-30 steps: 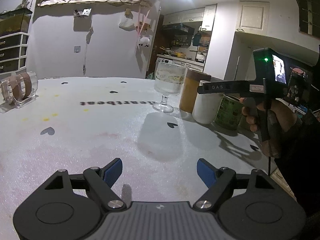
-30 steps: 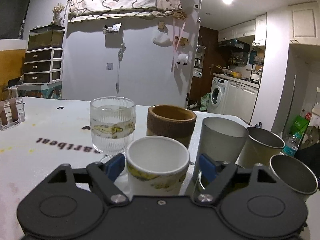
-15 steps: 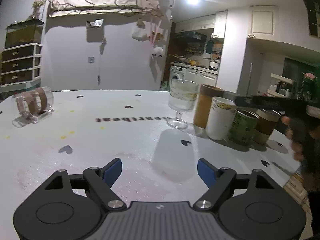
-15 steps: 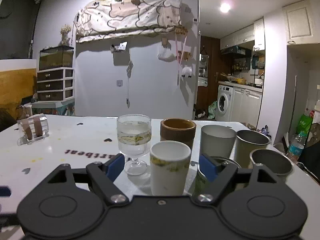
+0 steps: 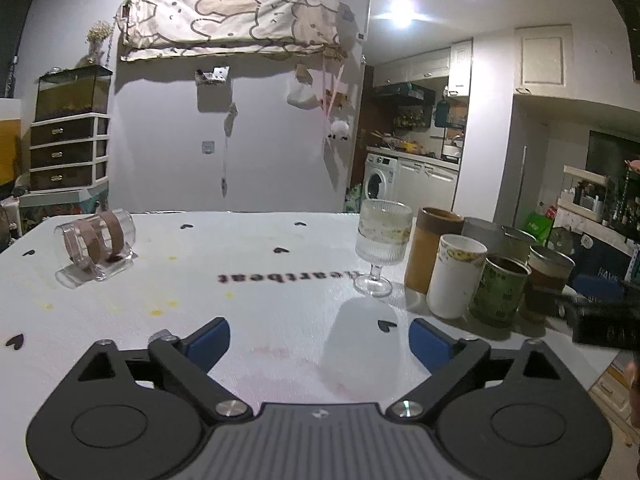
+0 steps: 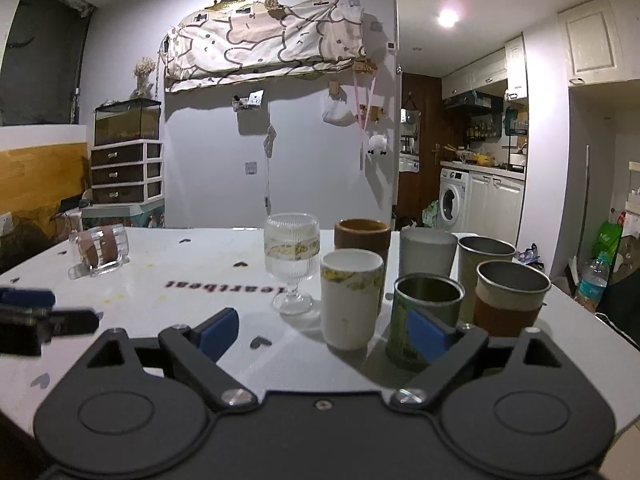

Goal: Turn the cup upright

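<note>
A clear glass mug with brown bands (image 5: 94,248) lies on its side at the far left of the white table (image 5: 248,300); it also shows in the right wrist view (image 6: 100,250). My left gripper (image 5: 318,346) is open and empty, well short of it. My right gripper (image 6: 326,334) is open and empty, just in front of an upright white cup (image 6: 350,298) and a green tin (image 6: 426,316). The left gripper's tip shows at the left edge of the right wrist view (image 6: 40,316).
Several upright cups cluster at the table's right: a ribbed stem glass (image 6: 292,262), a brown cup (image 6: 362,238), a grey cup (image 6: 428,250), metal cups (image 6: 512,298). The table's right edge lies just past them.
Both grippers have pulled back from the table and cups. The right gripper has drawn away from the white cup, which now stands upright and free of its fingers.
</note>
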`<state>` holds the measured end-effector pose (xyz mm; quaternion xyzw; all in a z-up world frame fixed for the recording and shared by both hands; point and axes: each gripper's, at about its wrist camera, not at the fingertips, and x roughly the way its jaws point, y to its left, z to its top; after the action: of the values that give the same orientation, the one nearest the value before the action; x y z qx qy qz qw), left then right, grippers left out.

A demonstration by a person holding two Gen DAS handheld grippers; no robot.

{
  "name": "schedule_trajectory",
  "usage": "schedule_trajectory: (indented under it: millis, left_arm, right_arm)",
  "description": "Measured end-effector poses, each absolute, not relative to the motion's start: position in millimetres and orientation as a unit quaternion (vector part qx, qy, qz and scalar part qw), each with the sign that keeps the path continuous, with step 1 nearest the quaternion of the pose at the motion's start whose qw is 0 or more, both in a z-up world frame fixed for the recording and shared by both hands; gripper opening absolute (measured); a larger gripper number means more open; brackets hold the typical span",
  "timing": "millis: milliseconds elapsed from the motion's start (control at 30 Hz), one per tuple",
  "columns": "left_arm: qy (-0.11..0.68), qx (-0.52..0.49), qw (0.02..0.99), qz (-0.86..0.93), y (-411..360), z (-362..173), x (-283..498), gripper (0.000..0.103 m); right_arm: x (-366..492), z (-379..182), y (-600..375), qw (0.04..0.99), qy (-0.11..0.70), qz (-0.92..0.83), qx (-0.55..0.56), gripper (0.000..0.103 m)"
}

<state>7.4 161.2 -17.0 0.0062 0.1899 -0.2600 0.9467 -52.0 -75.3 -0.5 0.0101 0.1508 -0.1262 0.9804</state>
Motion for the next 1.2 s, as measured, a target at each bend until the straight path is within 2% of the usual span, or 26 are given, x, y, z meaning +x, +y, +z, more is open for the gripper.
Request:
schedule_trajectory:
  millis: [67,367,1200]
  left_arm:
    - [0.189,0.005,0.948,-0.255,161,-16,5,0.103]
    - [0.199,0.011,0.950,-0.239,162,-14,3,0.103]
    - [0.200,0.020,0.953,-0.224,165,-11,-4,0.103]
  right_arm:
    - [-56,0,-73,0.980,0.152,-0.128,0.007,0.098]
    - [-66,-1,-72,0.978,0.156,-0.138,0.008,0.103]
    - [-68,-1,-67,0.978,0.161,-0.133,0.009,0.103]
